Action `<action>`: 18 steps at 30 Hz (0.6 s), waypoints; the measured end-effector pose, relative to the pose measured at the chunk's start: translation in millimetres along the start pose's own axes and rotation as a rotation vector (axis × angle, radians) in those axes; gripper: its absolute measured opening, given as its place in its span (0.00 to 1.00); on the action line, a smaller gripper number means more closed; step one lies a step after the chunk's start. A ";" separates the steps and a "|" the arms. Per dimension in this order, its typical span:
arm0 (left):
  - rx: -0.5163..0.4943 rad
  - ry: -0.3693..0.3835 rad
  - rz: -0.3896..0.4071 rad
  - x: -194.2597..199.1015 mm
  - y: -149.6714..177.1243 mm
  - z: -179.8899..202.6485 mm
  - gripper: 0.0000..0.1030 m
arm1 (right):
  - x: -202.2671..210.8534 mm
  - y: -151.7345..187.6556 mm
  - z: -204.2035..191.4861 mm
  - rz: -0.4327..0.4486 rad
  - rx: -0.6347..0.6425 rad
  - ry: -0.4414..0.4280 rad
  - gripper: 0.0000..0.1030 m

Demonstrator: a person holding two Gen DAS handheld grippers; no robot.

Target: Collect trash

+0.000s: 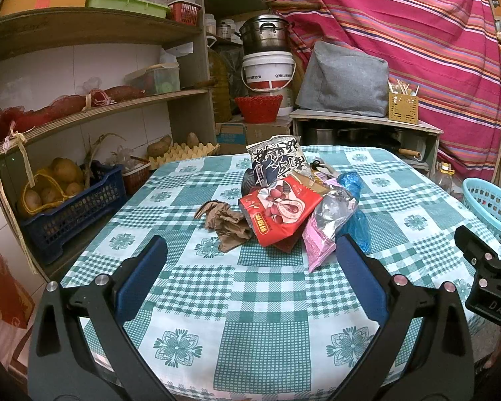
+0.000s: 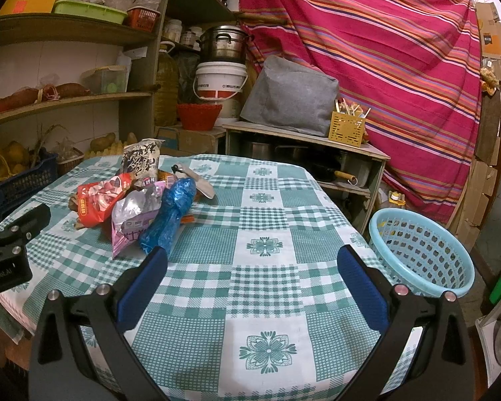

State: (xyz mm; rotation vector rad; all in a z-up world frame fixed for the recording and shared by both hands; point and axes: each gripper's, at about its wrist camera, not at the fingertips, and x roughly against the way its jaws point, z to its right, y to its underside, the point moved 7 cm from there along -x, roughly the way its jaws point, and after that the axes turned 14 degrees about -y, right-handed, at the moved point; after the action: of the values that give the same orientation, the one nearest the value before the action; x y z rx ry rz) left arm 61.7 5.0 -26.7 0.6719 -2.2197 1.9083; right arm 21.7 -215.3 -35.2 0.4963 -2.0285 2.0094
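Both tongs, left [image 1: 250, 267] and right [image 2: 250, 267], hang wide open and empty over the counter [image 2: 284, 200]. Trash pile [image 1: 284, 207] sits mid-counter: light, crinkly, slippery wrappers, probably best pinched at a flat edge. Basket [image 2: 424, 254] waits beside the counter.

Striped red cloth [image 2: 367, 43], steel pot [image 1: 265, 31] on white bucket [image 1: 268, 72], potatoes [image 1: 55, 180] in blue crate [image 1: 76, 214].
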 end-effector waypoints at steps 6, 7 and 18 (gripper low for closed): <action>0.001 0.001 0.000 0.0 0.0 -0.1 0.95 | -0.2 -0.1 -0.4 0.000 0.003 0.000 0.96; 0.001 0.001 0.000 -0.2 0.0 0.4 0.95 | -0.3 -0.1 -0.2 0.000 0.002 0.000 0.96; 0.001 0.001 -0.001 -0.2 0.1 0.4 0.95 | -0.8 0.7 -0.3 -0.003 -0.001 -0.002 0.96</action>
State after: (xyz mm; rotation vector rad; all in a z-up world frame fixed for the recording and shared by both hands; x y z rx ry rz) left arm 61.9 4.7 -27.0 0.6717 -2.2177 1.9090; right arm 22.1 -214.9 -36.2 0.5006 -2.0283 2.0067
